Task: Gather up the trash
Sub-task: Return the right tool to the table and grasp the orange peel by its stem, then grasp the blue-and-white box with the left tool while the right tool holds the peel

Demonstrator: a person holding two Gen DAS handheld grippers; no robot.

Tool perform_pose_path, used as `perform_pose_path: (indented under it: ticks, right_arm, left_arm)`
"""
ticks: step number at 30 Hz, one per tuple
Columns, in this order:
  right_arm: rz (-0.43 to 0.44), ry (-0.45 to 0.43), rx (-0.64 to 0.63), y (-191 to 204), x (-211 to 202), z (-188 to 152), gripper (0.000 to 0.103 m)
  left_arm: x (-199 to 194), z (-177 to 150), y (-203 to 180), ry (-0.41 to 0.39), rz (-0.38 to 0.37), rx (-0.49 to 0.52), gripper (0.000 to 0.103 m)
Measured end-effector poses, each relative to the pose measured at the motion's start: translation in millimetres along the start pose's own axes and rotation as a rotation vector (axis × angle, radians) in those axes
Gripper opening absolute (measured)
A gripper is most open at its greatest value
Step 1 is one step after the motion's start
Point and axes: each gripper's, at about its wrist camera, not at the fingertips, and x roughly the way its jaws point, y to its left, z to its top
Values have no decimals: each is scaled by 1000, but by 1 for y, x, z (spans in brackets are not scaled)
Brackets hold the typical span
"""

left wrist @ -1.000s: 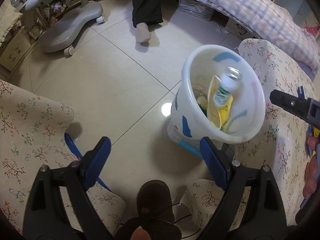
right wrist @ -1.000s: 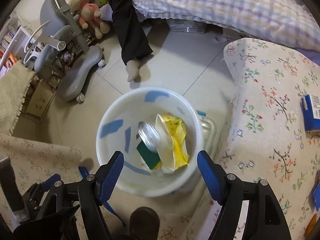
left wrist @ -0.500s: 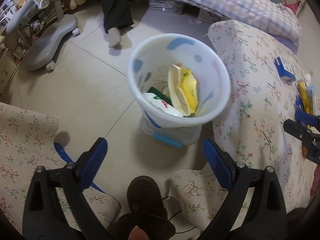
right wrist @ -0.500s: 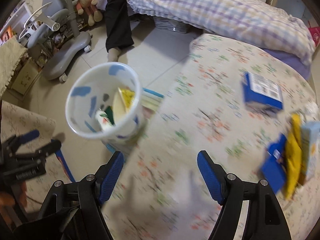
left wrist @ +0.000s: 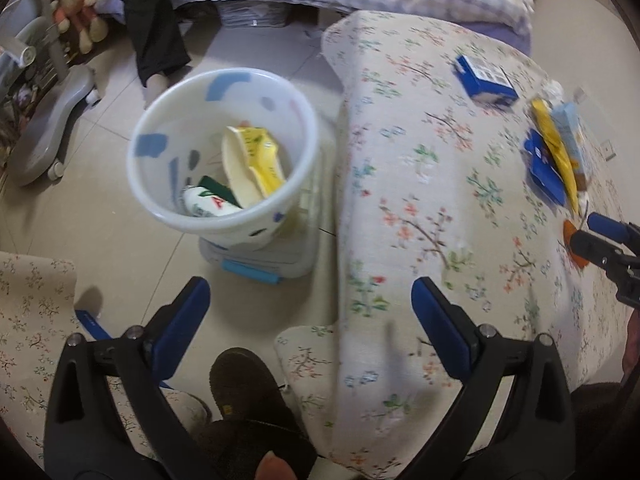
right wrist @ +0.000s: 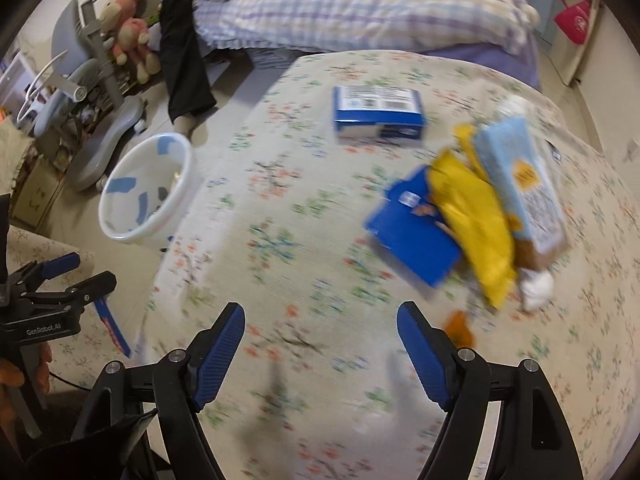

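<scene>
L claw (left wrist: 310, 312) points down w/ jaws wide apart and has just been opening further, nothing btwn the blue pads; below it is bare floor tile (left wrist: 100, 240) and the edge of the flowered tablecloth (left wrist: 420, 160). White bin (left wrist: 224, 152) stands on the floor just ahead of the L claw, slightly to its left side, right beside the cloth edge; inside it lie a yellow wrapper (left wrist: 260, 156), a white bottle (left wrist: 204, 206) and sth dark green. R claw (right wrist: 320, 348) also points down over the cloth (right wrist: 300, 220), jaws apart and just opened a bit more, nothing btwn them. Trash left on the cloth: ahead and to the right of the R claw a pile w/ a flat blue packet (right wrist: 412, 236), a yellow wrapper (right wrist: 476, 216) over it, a light blue carton (right wrist: 524, 184) touching the wrapper, a white crumpled bit (right wrist: 536, 286) at the near end; an orange scrap (right wrist: 458, 326) just beside the R claw's right pad. Farther ahead, apart from the pile, a blue-and-white box (right wrist: 378, 114). From the R claw the bin (right wrist: 148, 188) is ahead-left, off the cloth. Right-wrist view is motion-blurred. A person's dark trouser leg (right wrist: 184, 60) and sock stand on the floor beyond the bin, near a bed w/ checked bedding (right wrist: 360, 8).
</scene>
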Motion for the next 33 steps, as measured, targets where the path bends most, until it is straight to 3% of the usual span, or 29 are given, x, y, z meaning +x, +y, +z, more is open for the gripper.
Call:
perform_pose_path:
  ticks: [10,20,23,25,27,33]
  right_arm:
    - [-70,55,73,-69,9,-36,82]
    - [-113,98,81,-86,34,-43,78]
    - [-119,82,74,-86,35,-42,61]
    - [-104,65,56,-86,32,-41,34]
    - [-97,59,50,-89,29,-41,20]
    - [-96,35,139,-121,16,-45,17]
  left_arm:
    - [10,-1,-48,24,-12,75,101]
    - [11,2,-90,3,-7,157,101]
    - [13,2,-103,2,-10,187,101]
    - [15,3,-110,4,-16,197,101]
    - [16,6,-119,2,-21,206,101]
    - [18,21,-143,-38,-30,232,101]
